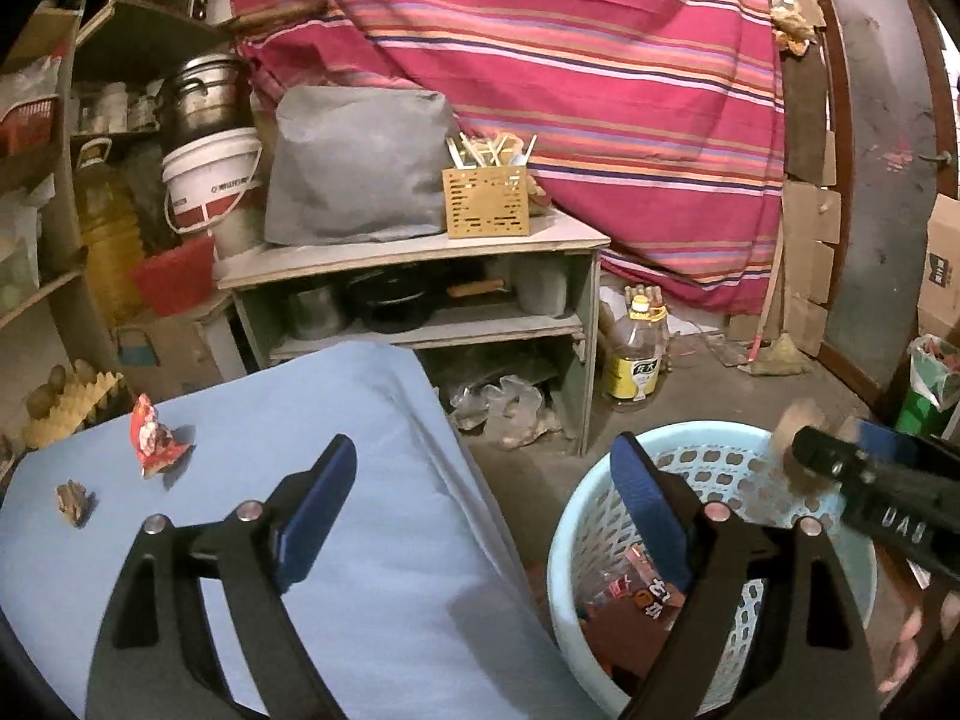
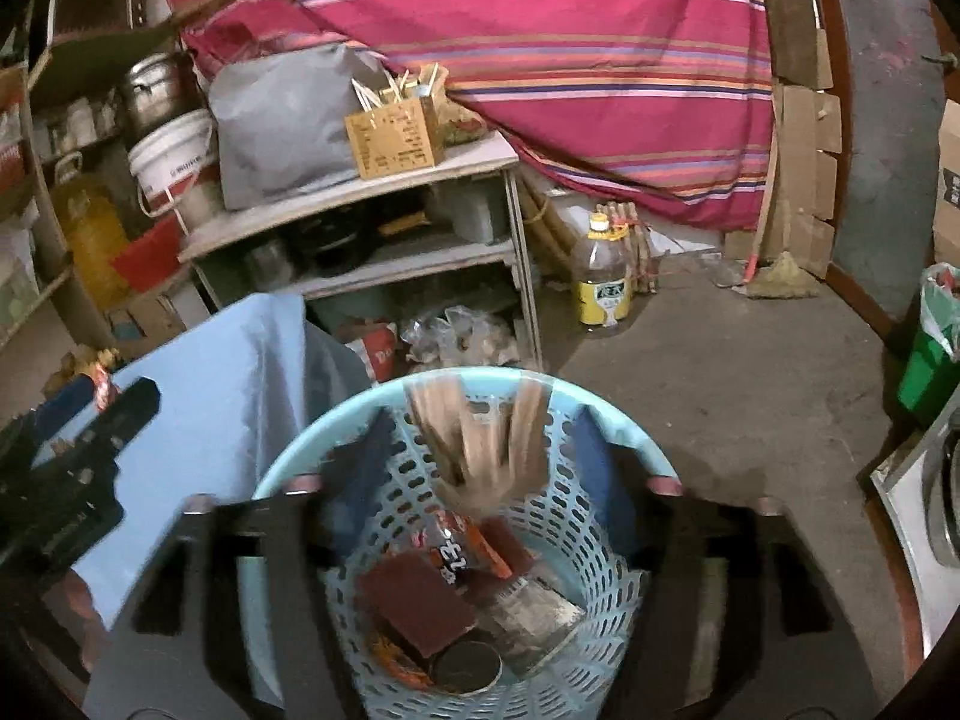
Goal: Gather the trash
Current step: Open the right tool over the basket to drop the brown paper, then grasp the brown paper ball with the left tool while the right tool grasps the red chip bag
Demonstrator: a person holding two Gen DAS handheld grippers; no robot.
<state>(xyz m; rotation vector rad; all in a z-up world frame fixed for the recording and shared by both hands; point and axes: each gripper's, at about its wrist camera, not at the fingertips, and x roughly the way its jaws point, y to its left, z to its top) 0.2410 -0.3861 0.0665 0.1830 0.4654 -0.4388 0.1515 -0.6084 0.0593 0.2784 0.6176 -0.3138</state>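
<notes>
A light blue perforated basket (image 2: 612,426) stands on the floor beside a table with a blue cloth (image 1: 372,516). It holds wrappers, a brown pad and a round lid. My right gripper (image 2: 480,450) is open above the basket, and a blurred brown piece of trash (image 2: 480,450) hangs in the air between its fingers. My left gripper (image 1: 480,498) is open and empty over the table's right edge. A red wrapper (image 1: 153,435) and a small brown scrap (image 1: 73,501) lie on the cloth at the left. The basket also shows in the left wrist view (image 1: 576,534).
A grey shelf unit (image 1: 414,252) with pots, a grey bag and a utensil box stands behind. An oil bottle (image 1: 636,348) stands on the floor. A green bin (image 2: 930,360) with a bag is at the right. A striped red cloth hangs behind.
</notes>
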